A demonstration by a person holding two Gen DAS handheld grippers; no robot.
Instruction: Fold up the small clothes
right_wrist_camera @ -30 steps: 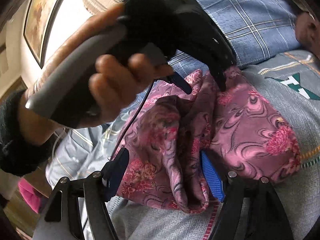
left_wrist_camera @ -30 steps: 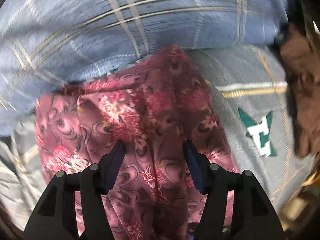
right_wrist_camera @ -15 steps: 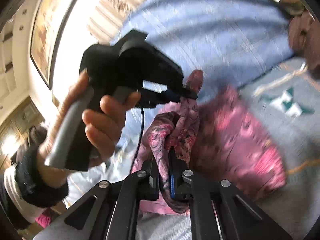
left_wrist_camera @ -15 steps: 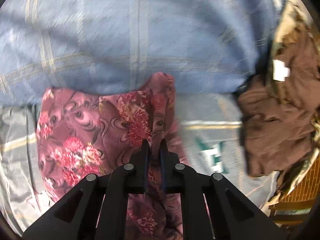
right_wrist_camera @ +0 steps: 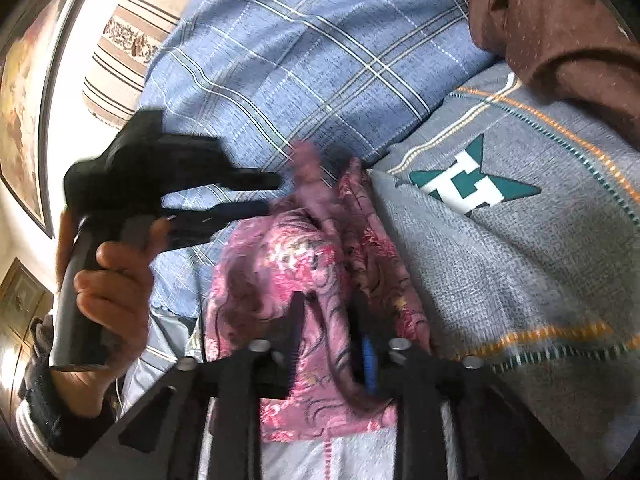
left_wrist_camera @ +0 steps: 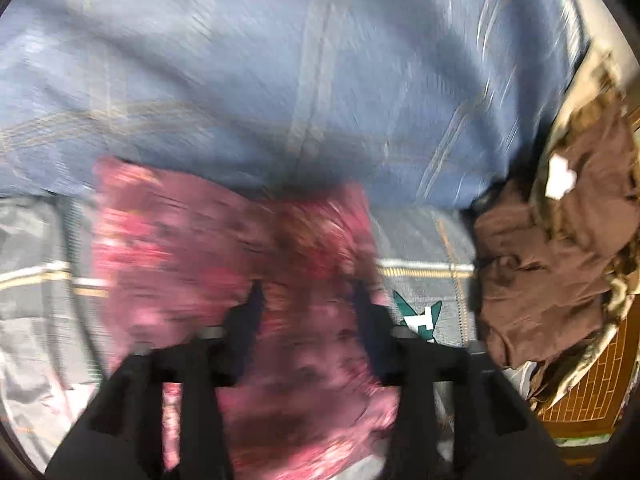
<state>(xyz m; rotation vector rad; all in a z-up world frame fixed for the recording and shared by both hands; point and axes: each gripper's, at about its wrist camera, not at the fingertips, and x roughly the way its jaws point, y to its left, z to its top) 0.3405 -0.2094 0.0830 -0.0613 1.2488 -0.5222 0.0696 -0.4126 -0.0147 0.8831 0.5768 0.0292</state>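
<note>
A pink floral garment (left_wrist_camera: 192,264) lies rumpled on a grey blanket (left_wrist_camera: 416,236), blurred by motion in the left wrist view. My left gripper (left_wrist_camera: 306,300) is open just above it, fingers apart over a raised fold. In the right wrist view the garment (right_wrist_camera: 288,264) lies bunched, and my right gripper (right_wrist_camera: 332,320) is open with a fold standing loose between its fingers. The left gripper (right_wrist_camera: 272,194) shows there too, open beside a raised tip of the cloth.
A blue plaid pillow (left_wrist_camera: 280,72) lies behind the garment. A brown cloth pile (left_wrist_camera: 560,248) sits at the right; it also shows in the right wrist view (right_wrist_camera: 560,24). The grey blanket (right_wrist_camera: 540,264) has a green-and-white logo (right_wrist_camera: 468,184). A striped cushion (right_wrist_camera: 124,48) stands far left.
Both grippers closed on folds of the pink garment half a second ago and have now opened, letting the cloth go. The garment has dropped back onto the blanket.
</note>
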